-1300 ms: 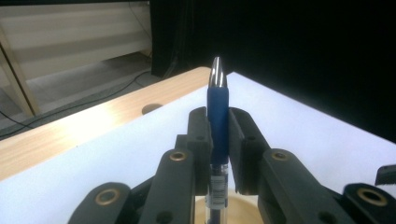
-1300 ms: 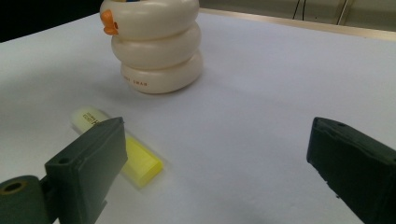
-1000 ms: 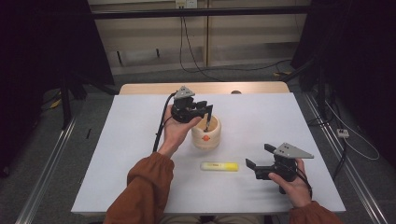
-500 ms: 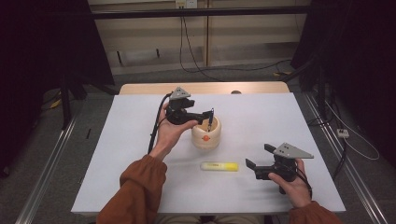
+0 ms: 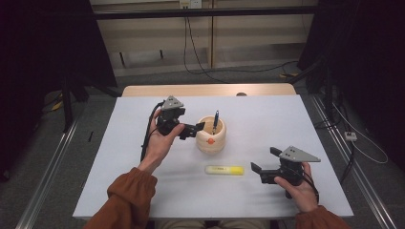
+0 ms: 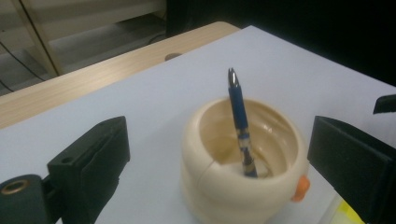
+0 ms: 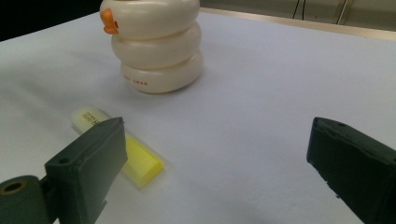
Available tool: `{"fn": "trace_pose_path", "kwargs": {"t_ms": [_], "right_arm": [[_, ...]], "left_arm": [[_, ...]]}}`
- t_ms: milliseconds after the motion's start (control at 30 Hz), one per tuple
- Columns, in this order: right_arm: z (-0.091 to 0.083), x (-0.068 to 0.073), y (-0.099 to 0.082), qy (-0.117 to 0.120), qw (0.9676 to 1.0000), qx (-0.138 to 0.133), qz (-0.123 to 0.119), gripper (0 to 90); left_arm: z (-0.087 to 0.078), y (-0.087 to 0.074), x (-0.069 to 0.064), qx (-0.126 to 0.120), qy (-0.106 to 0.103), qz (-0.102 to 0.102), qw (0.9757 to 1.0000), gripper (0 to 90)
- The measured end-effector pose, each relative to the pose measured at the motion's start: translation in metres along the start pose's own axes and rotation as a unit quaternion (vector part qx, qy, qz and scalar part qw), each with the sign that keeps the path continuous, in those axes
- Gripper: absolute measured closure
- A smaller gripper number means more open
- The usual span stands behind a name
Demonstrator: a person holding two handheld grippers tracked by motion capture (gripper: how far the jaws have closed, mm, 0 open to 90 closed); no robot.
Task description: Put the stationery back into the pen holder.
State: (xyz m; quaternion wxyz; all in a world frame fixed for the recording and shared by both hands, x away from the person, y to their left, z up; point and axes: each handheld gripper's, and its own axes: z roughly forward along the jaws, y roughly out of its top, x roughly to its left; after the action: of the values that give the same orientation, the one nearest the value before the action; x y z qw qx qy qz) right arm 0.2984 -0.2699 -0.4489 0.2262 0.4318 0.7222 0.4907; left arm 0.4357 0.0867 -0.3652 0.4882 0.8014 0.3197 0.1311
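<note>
The white table (image 5: pixel 143 191) carries a cream ring-stacked pen holder (image 5: pixel 211 135) near its centre, with a yellow highlighter (image 5: pixel 224 170) lying flat just in front of it. The high view places the left gripper (image 5: pixel 199 127) just left of the holder's rim and the right gripper (image 5: pixel 260 162) right of the highlighter, apart from it. The left gripper view looks into the holder's hollow (image 6: pixel 243 154), where a blue pen (image 6: pixel 240 121) stands tilted, tip down, its upper end above the rim. The right gripper view shows the holder's outer side (image 7: pixel 156 42) as three stacked rings with an orange beak-like knob (image 7: pixel 109 21). Small red lettering on the lowest ring appears to end in "SWAN"; the print on the highlighter's pale end (image 7: pixel 91 117) is too blurred to read. The left gripper's jaws have just been opening and now stand wide, with nothing clamped; a second ago they sat over the holder at the pen, and the hand has since drawn away from the rim. The right gripper's jaws stand wide apart, empty.
</note>
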Motion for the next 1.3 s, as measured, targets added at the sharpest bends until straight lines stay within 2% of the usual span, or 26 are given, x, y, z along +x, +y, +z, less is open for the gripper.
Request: {"fn": "trace_pose_path", "kwargs": {"t_ms": [67,167,267,500,567,700,800,900,1200,1300], "right_arm": [[0.0,0.0,0.0,0.0,1.0,0.0,0.001,4.8],[0.0,0.0,0.0,0.0,1.0,0.0,0.001,4.7],[0.001,0.0,0.0,-0.001,1.0,0.001,0.003,4.5],[0.001,0.001,0.0,0.0,1.0,0.003,0.002,4.5],[0.001,0.001,0.0,0.002,1.0,0.003,0.001,4.5],[0.001,0.001,0.001,0.004,1.0,0.007,0.002,4.4],[0.001,0.001,0.001,0.006,0.9999,0.008,0.003,4.4],[0.001,0.001,0.001,0.009,0.9999,0.008,0.001,4.4],[0.001,0.001,0.003,0.013,0.9998,0.016,0.006,4.8],[0.0,0.0,0.004,0.016,0.9996,0.02,0.009,5.6]], "left_arm": [[-0.007,-0.005,0.0,0.009,0.006,0.0,0.9999,5.6],[-0.017,-0.012,0.001,0.021,-0.003,0.004,0.9998,5.6],[-0.027,-0.019,0.003,0.029,0.005,0.005,0.9996,5.7],[-0.045,-0.029,0.006,0.03,0.019,0.005,0.9993,5.9],[-0.048,-0.033,0.007,0.027,0.019,0.003,0.9994,5.9],[-0.054,-0.046,0.01,0.03,0.007,-0.029,0.9991,5.9],[-0.056,-0.056,0.009,0.04,-0.007,-0.031,0.9987,5.8],[-0.061,-0.065,0.007,0.042,-0.011,-0.031,0.9986,5.6],[-0.072,-0.085,-0.001,0.044,-0.005,-0.02,0.9988,5.7],[-0.077,-0.095,-0.003,0.044,0.0,-0.027,0.9987,5.7]]}}
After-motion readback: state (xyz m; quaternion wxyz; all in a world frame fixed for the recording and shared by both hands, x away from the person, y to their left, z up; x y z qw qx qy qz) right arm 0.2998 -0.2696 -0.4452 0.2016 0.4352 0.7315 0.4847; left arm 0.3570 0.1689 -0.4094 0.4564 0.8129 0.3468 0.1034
